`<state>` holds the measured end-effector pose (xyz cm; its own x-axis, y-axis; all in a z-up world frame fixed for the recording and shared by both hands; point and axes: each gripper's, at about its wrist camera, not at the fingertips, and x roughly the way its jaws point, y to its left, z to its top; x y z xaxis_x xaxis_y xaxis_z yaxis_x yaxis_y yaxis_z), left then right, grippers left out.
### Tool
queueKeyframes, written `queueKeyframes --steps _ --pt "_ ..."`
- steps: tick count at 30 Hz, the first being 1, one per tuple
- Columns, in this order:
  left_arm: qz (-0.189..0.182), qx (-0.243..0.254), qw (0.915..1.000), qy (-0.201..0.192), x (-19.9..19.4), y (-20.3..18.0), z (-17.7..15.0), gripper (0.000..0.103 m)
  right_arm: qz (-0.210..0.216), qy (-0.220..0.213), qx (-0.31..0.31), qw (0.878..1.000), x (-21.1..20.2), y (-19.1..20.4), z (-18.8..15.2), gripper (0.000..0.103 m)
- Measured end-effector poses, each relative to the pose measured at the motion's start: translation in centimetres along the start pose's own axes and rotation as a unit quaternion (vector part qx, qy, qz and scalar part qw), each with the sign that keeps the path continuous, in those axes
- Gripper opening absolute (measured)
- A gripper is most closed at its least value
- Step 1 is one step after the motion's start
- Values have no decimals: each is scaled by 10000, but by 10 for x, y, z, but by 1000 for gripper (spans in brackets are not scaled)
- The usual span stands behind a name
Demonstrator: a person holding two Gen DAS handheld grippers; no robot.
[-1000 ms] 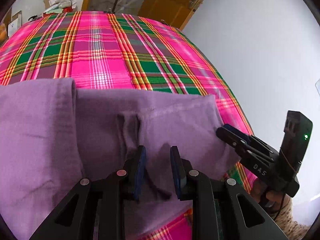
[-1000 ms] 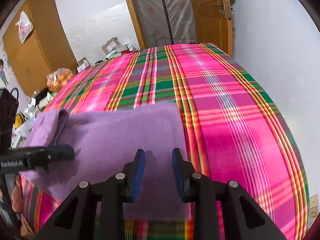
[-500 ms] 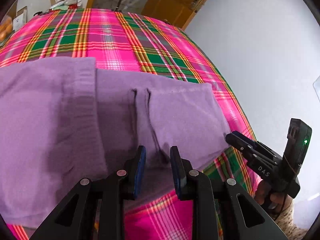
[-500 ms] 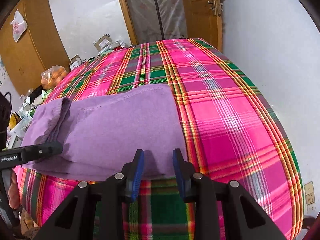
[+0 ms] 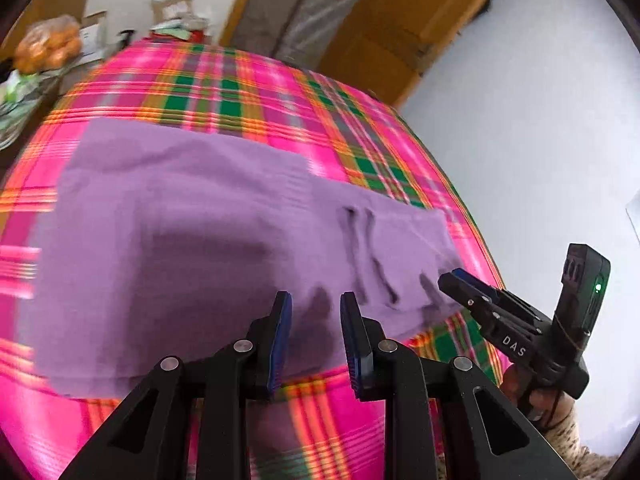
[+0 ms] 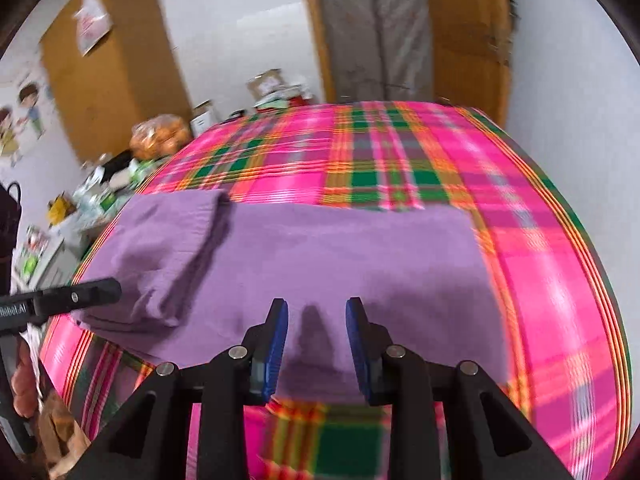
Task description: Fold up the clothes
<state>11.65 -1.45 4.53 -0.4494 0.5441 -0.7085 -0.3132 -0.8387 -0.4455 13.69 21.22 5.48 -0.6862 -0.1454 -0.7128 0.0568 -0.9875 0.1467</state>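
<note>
The purple garment (image 6: pixel 320 264) is lying flat on the plaid bedspread (image 6: pixel 400 152), near its front edge, one part doubled over at its left end. The left gripper (image 5: pixel 316 328) and right gripper (image 6: pixel 318 336) are both hovering just above the near hem, jaws parted and holding nothing. A shallow pinch risks catching only the top layer — the fold underneath could slide apart.

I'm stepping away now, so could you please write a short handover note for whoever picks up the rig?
Left hand-held gripper: open, holding nothing, above the near edge of the purple garment.
Right hand-held gripper: open, also empty.
The garment lies flat across the plaid bedcover, one end folded over on the left.
Done: at least one fold is in.
Left: probably regrasp the near edge and fold again into a compact stack.
</note>
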Motion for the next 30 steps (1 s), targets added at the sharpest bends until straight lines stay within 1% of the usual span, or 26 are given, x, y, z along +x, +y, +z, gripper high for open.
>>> queueKeyframes --steps 5,9,12,17,20,23,25,27,29,30 --pt "231 -419 9987 -178 -12 36 7 26 212 315 -221 9990 26 25 -5 31" --pt "368 -657 9970 -205 -14 59 14 26 161 432 -364 9983 26 33 -7 32" --pt "464 -702 9963 -190 -15 75 18 26 355 294 -323 9984 16 38 4 32" --pt "535 -896 9941 -297 -28 105 25 26 808 -14 -606 9949 9 72 19 32" --pt "587 -1055 9922 -316 -35 124 26 26 1114 67 -1041 9883 18 107 16 34" --pt "689 -1138 9906 -307 -40 140 28 26 1417 148 -1473 9788 26 142 13 35" --pt "735 -1165 9899 -326 -43 149 30 26 1617 202 -1758 9708 32 165 11 38" --pt "726 -1191 9898 -291 -43 155 31 26 1806 246 -2037 9619 37 188 9 44" --pt "699 -1247 9894 -247 -45 162 31 26 1938 251 -2268 9541 40 209 5 46" --pt "704 -1246 9894 -231 -44 165 32 26 1968 248 -2331 9520 41 215 4 49"
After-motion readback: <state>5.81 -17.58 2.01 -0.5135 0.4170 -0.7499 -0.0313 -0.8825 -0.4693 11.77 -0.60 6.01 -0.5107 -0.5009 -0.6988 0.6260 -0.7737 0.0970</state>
